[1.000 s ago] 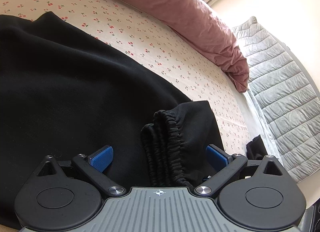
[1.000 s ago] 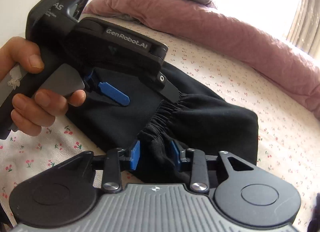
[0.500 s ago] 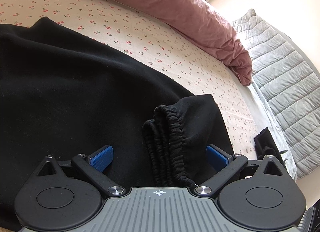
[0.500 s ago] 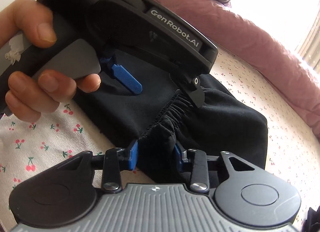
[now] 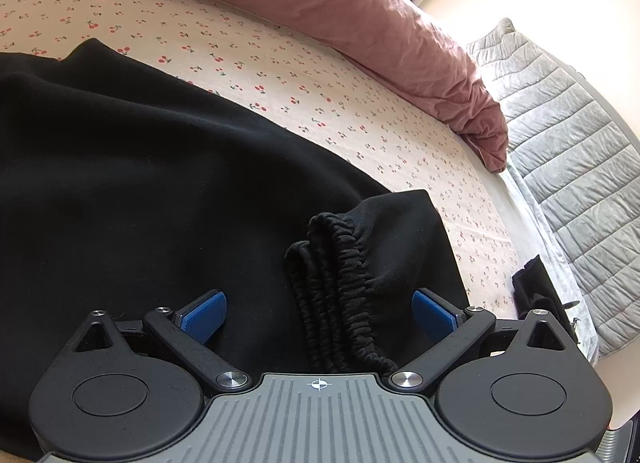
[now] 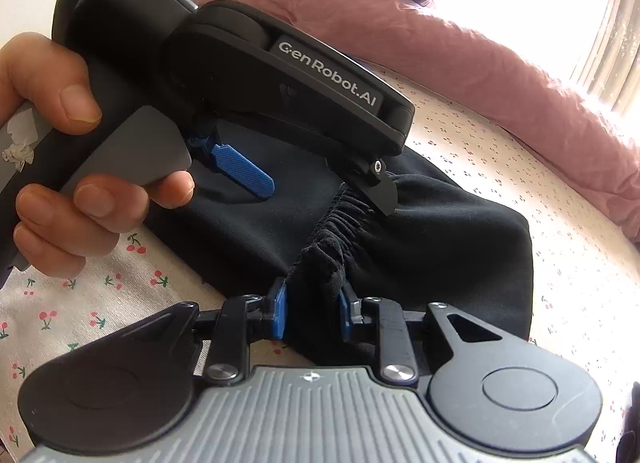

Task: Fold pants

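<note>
- Black pants [image 5: 160, 191]: lying on the cherry-print bedsheet [image 5: 280, 63], gathered elastic waistband [image 5: 344, 279] bunching up.
- Left gripper [image 5: 318, 313]: hovering with jaws standing wide, waistband lying between them untouched.
- Right gripper [image 6: 312, 305]: jaws closing, blue pads [image 6: 279, 313] pressing a waistband fold.
- Pink pillow [image 5: 360, 15]: sitting beyond.
</note>
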Available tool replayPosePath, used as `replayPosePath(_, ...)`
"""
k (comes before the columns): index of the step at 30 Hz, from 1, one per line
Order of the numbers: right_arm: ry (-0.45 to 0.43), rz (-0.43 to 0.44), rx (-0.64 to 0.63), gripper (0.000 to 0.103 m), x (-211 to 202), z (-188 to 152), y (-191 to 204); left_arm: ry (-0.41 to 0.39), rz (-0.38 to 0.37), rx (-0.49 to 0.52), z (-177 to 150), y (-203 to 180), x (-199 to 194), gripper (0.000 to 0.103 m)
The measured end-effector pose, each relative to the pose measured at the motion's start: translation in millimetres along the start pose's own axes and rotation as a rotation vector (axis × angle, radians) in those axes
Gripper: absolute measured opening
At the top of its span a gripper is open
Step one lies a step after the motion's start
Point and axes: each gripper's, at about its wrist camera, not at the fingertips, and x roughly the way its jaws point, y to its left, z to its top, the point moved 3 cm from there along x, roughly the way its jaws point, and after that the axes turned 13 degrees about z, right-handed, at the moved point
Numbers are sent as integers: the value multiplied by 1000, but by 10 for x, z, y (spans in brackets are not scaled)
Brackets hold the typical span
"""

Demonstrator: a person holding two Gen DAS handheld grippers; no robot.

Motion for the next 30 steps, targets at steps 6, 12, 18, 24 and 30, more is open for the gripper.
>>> replayPosePath(6,-36,20,80,15,-113,79,-131,1,-1,-6,1,-4,-6,100)
replayPosePath(12,-125,122,235,15,-335,135,-365,3,-68,-86,36,53,-29,100)
replayPosePath(18,-115,198,300,15,-284,83,-506,37,-89,-87,16,68,5,100)
replayPosePath(24,-89,246,261,23,-311,69,-529,57,-84,-77,14,58,8,100)
replayPosePath(30,-98,190,180,32,-327,118,-454,64,-98,-118,25,95,-4,100)
